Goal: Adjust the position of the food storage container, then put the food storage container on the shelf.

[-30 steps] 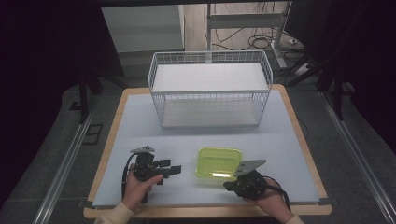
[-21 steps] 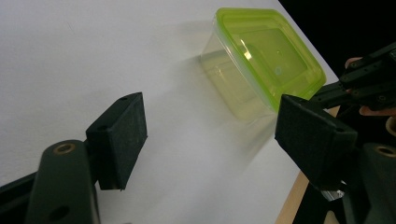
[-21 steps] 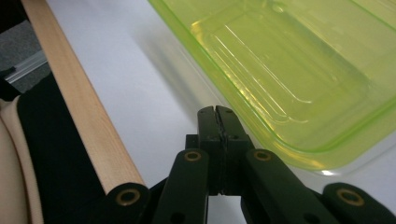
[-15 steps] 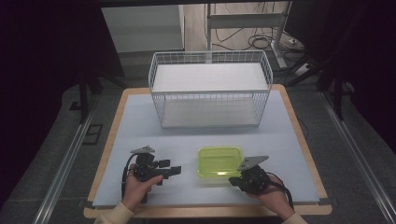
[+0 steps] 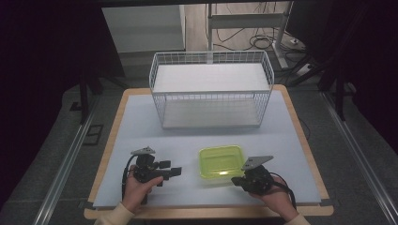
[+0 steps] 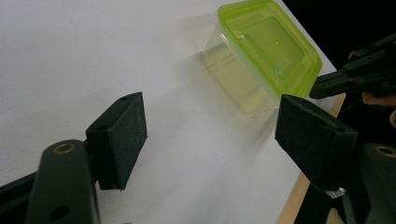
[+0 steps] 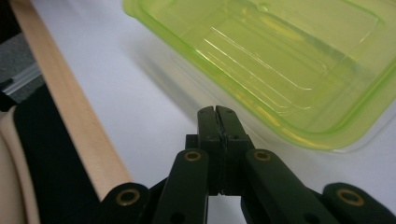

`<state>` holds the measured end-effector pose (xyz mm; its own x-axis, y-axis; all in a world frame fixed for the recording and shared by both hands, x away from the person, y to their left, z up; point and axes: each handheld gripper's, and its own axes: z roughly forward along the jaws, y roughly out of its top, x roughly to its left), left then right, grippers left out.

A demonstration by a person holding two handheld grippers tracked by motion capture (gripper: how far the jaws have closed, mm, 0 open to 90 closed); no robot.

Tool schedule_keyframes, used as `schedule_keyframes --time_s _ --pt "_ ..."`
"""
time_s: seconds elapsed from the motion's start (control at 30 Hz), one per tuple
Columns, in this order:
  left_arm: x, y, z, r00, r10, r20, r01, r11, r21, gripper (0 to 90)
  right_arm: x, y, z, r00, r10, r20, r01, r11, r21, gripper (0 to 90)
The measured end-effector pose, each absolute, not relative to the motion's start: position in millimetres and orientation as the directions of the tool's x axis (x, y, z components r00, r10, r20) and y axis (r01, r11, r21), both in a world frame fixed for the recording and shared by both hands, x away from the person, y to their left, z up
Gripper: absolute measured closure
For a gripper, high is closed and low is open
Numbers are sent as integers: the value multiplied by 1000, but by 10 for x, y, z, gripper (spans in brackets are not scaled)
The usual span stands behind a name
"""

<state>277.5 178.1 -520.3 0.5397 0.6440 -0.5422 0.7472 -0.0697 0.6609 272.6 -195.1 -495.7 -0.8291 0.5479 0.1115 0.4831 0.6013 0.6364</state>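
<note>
Green box (image 5: 221, 161) sits near table (image 5: 141, 122) front edge. Right gripper (image 5: 240, 180), jaws pressed together and empty, just beside it. Left gripper (image 5: 172, 169) wide open, empty, well left.

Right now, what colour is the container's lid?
Translucent lime green lid on a clear container; left gripper view shows it best.

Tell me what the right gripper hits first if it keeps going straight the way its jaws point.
Most likely the green lidded container: the right gripper, jaws shut together, points at its near side wall just under the lid rim, with bare table between. Depth is hard to judge.
</note>
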Motion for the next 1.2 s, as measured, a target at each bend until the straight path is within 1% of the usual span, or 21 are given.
schedule_keyframes --time_s 0.23,0.6,0.77,0.87,1.03,1.2 --pt "2774 1795 -5197 536 646 -543 746 -62 663 245 2705 -2057 -4745 -821 558 120 468 538 701 896" --pt "2774 1785 -5176 535 648 -542 745 -59 665 245 2810 -2270 -4658 -780 604 165 508 456 731 894" --pt "2786 1742 -5173 538 647 -541 747 -68 661 247 2916 -2380 -4616 -747 639 185 535 412 738 883" --pt "2795 1695 -5149 542 642 -542 745 -69 664 249 2974 -2426 -4604 -731 645 224 555 370 745 818" --pt "2838 1573 -5140 550 628 -551 746 -72 662 251 3105 -2504 -4605 -677 672 300 605 278 746 603" --pt "2874 1434 -5132 552 611 -568 749 -63 660 254 3258 -2531 -4654 -643 675 363 654 236 719 516"
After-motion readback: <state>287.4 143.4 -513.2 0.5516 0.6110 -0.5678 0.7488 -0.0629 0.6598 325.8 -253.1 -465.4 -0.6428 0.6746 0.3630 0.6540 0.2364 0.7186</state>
